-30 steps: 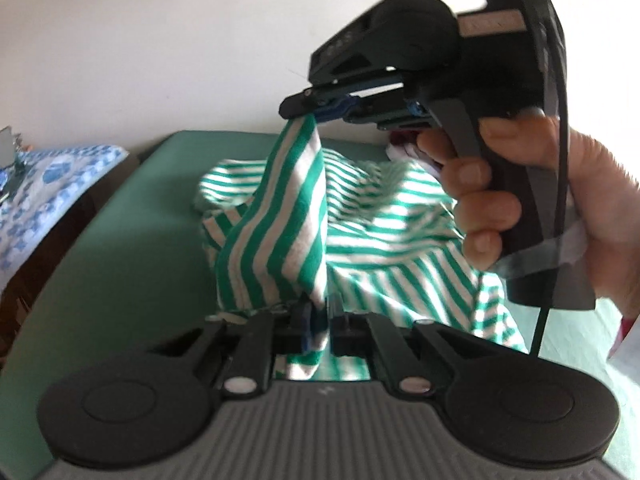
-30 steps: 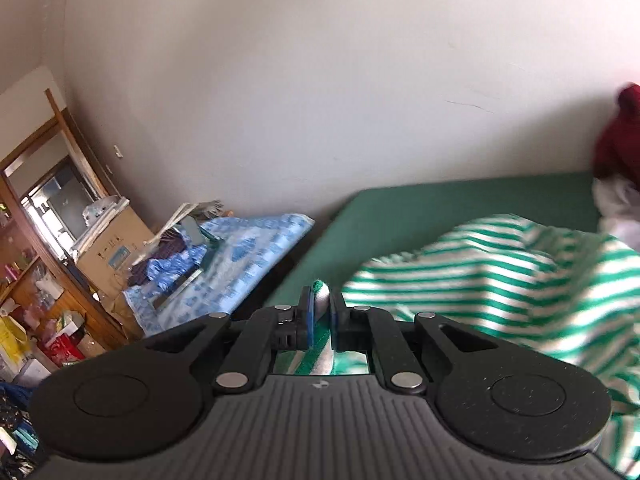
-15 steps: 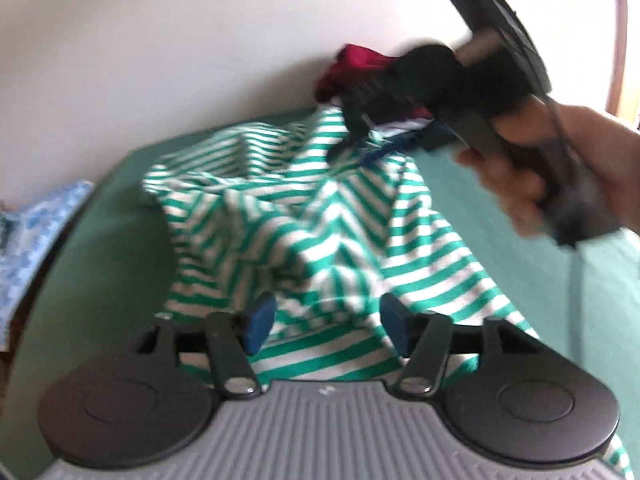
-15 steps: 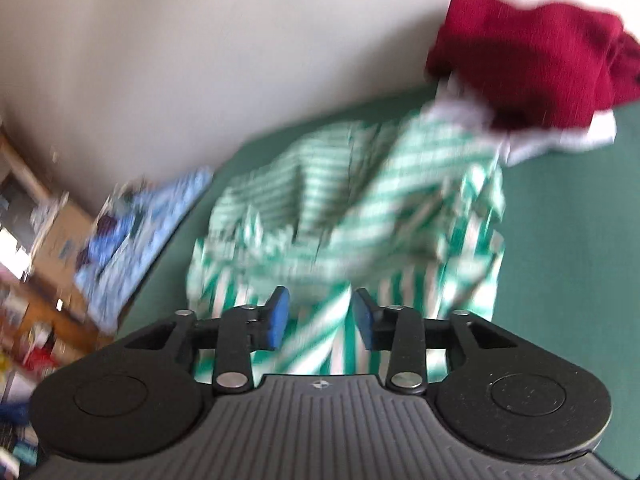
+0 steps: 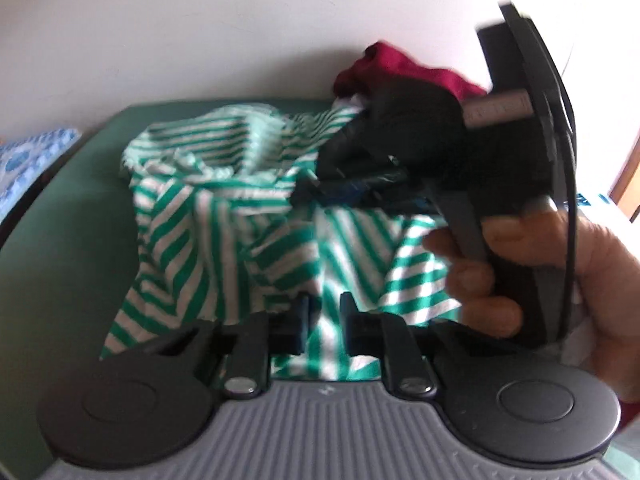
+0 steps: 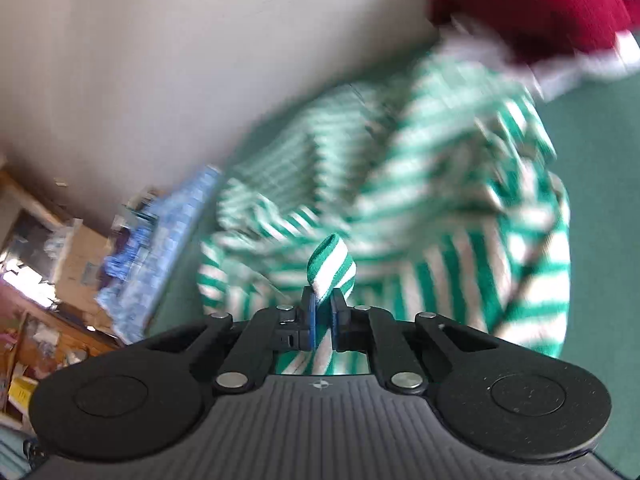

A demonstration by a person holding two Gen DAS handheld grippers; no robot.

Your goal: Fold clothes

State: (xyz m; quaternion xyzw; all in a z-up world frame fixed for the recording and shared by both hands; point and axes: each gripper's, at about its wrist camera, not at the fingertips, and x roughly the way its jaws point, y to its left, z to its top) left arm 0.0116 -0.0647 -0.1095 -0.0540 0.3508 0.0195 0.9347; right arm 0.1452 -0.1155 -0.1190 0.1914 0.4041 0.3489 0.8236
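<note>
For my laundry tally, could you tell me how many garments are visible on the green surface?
3: striped garment crumpled mid-surface; maroon garment piled against the wall atop a white one. More may be hidden.

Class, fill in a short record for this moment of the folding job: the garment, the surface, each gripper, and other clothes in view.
garment: green-and-white striped top, crumpled
surface: green mat
left gripper: jaws closing, striped fabric between them
right gripper: jaws closing on a fold of the striped top
other clothes: dark red garment on a white garment, by the wall
</note>
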